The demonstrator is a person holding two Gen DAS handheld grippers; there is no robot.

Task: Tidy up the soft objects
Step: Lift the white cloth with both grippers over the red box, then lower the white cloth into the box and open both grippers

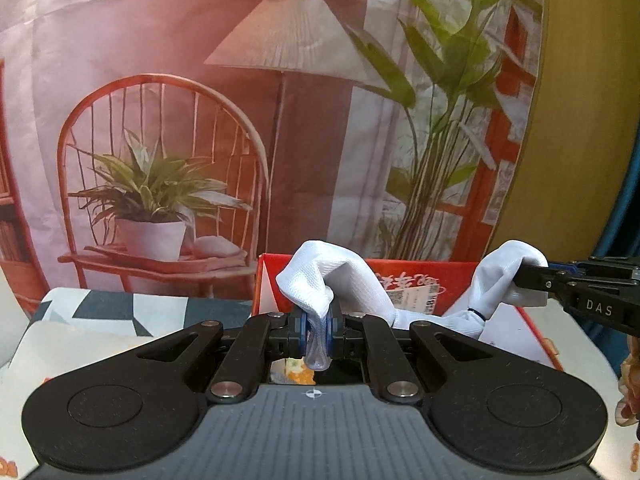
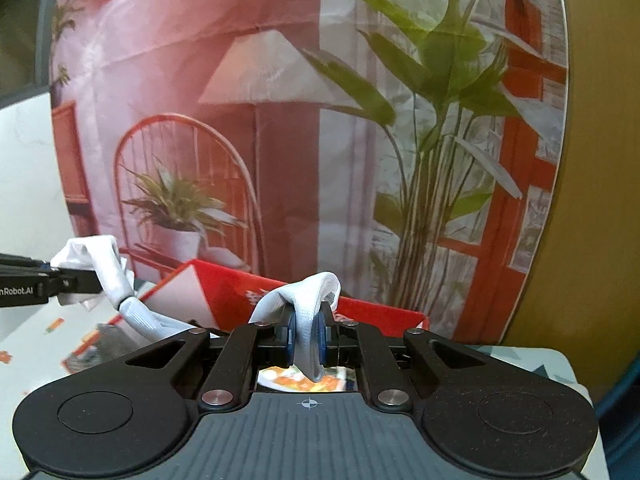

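Now both the left gripper [image 1: 318, 330] and right gripper [image 2: 307, 340] clench one white cloth [image 1: 360, 292] over the red box [image 1: 440, 276], so lowering it inside likely comes next.

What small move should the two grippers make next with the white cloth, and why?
Probably carry it forward over the red box. The left gripper and right gripper each pinch an end of the white cloth, which hangs between them just before the box.

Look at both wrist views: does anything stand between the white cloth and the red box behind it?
Nothing visible does. The white cloth hangs pinched in the left gripper and right gripper, just in front of the red box, whose open top looks clear.
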